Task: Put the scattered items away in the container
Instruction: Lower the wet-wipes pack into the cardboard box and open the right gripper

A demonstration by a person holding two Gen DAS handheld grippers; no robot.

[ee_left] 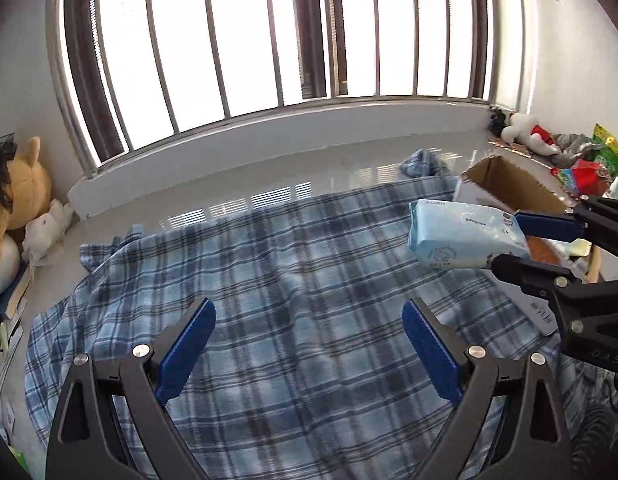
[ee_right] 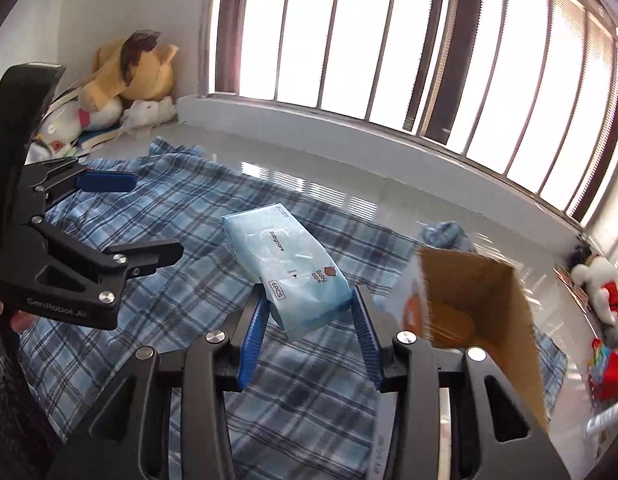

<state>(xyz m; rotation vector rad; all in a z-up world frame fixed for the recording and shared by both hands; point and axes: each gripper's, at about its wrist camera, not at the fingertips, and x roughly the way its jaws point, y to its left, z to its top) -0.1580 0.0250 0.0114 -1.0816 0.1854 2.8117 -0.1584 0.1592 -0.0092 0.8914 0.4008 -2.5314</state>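
A pale blue pack of baby wipes [ee_right: 277, 248] hangs above the plaid blanket [ee_right: 181, 216], and my right gripper [ee_right: 309, 296] is shut on its near end, blue pads pressing both sides. An open cardboard box [ee_right: 481, 292] stands just to its right with something orange inside. From the left wrist view, the pack [ee_left: 461, 236] and right gripper [ee_left: 507, 240] are at the right, in front of the box [ee_left: 509, 184]. My left gripper [ee_left: 307, 306] is open and holds nothing, above the blanket [ee_left: 289, 260]. It also shows as the left gripper [ee_right: 157, 216] at the left, held by a hand.
Plush toys [ee_left: 21, 200] are piled in the left corner of the sill, and more toys and red packets [ee_left: 581, 168] lie at the far right. A crumpled blue cloth [ee_left: 423, 162] lies behind the box. The barred window [ee_left: 269, 40] runs along the back.
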